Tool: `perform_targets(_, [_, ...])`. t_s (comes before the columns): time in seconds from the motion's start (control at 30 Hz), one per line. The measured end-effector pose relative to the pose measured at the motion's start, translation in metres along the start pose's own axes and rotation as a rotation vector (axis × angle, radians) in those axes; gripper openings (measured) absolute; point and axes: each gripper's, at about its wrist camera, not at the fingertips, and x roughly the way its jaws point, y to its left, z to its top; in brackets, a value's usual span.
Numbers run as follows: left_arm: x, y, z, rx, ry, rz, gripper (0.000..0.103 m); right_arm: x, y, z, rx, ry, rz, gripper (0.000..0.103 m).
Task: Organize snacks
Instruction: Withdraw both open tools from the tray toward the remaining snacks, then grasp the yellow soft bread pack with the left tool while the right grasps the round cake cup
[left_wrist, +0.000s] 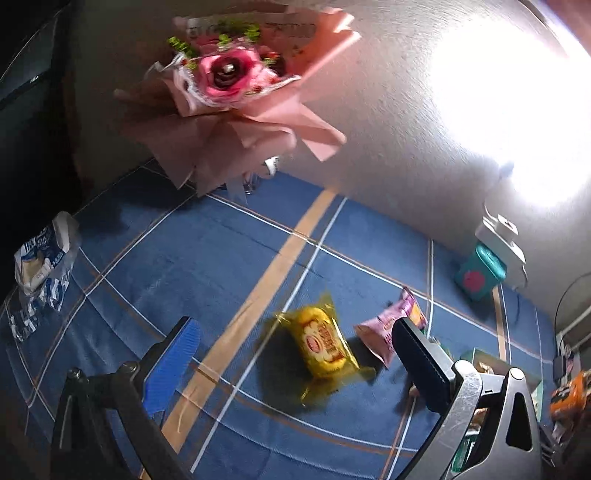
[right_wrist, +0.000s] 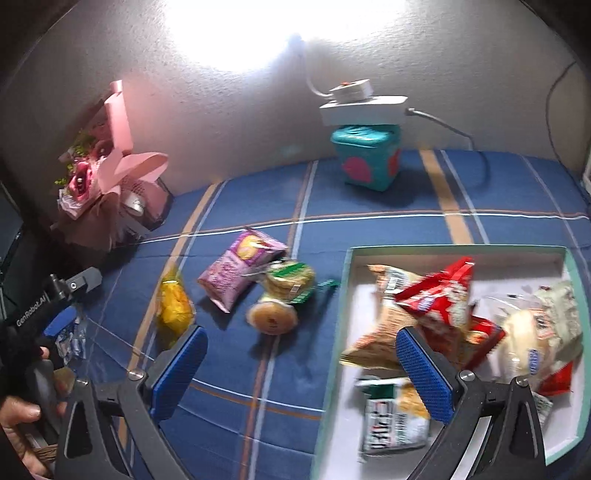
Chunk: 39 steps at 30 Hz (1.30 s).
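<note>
A yellow snack packet (left_wrist: 325, 347) lies on the blue checked cloth, ahead of my left gripper (left_wrist: 295, 350) and in line with the gap between its fingers. That gripper is open and holds nothing. Beside the yellow packet lies a purple packet (left_wrist: 384, 326). In the right wrist view the yellow packet (right_wrist: 173, 302), the purple packet (right_wrist: 240, 269), a green packet (right_wrist: 290, 278) and a round bun (right_wrist: 273, 317) lie loose left of a teal-rimmed white box (right_wrist: 347, 295). My right gripper (right_wrist: 303, 365) hangs open over the box's left edge, empty. Several snack packets fill the box, among them a red packet (right_wrist: 439, 295).
A pink bouquet (left_wrist: 229, 85) stands at the back left by the wall. A teal tin (right_wrist: 365, 158) with a white power strip on it stands at the back. A white-and-blue bag (left_wrist: 44, 258) lies at the far left. A hand (right_wrist: 22, 410) holds the left gripper's handle.
</note>
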Motion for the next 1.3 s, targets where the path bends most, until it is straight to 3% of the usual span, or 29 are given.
perform_targets(0.47, [0.038, 0.007, 0.004, -0.040, 0.069, -0.026, 0.103, 0.060, 0.036, 0.010, -0.032, 0.096, 0.002, 0.102])
perform_targets(0.67, [0.064, -0.004, -0.006, -0.049, 0.143, -0.102, 0.102, 0.084, 0.031, 0.006, -0.020, 0.141, -0.026, 0.092])
perform_targets(0.8, [0.080, -0.011, -0.013, -0.041, 0.182, -0.112, 0.088, 0.096, 0.032, 0.004, -0.041, 0.159, -0.051, 0.086])
perform_targets(0.97, [0.095, -0.013, -0.018, -0.052, 0.212, -0.121, 0.086, 0.111, 0.031, 0.003, -0.050, 0.178, -0.072, 0.085])
perform_targets(1.07, [0.102, -0.012, -0.019, -0.062, 0.226, -0.115, 0.077, 0.118, 0.031, 0.003, -0.070, 0.185, -0.093, 0.078])
perform_targets(1.23, [0.115, -0.010, -0.023, -0.066, 0.250, -0.103, 0.069, 0.125, 0.032, 0.001, -0.087, 0.186, -0.106, 0.077])
perform_targets(1.3, [0.119, -0.010, -0.023, -0.066, 0.258, -0.099, 0.063, 0.128, 0.035, 0.003, -0.103, 0.182, -0.123, 0.070])
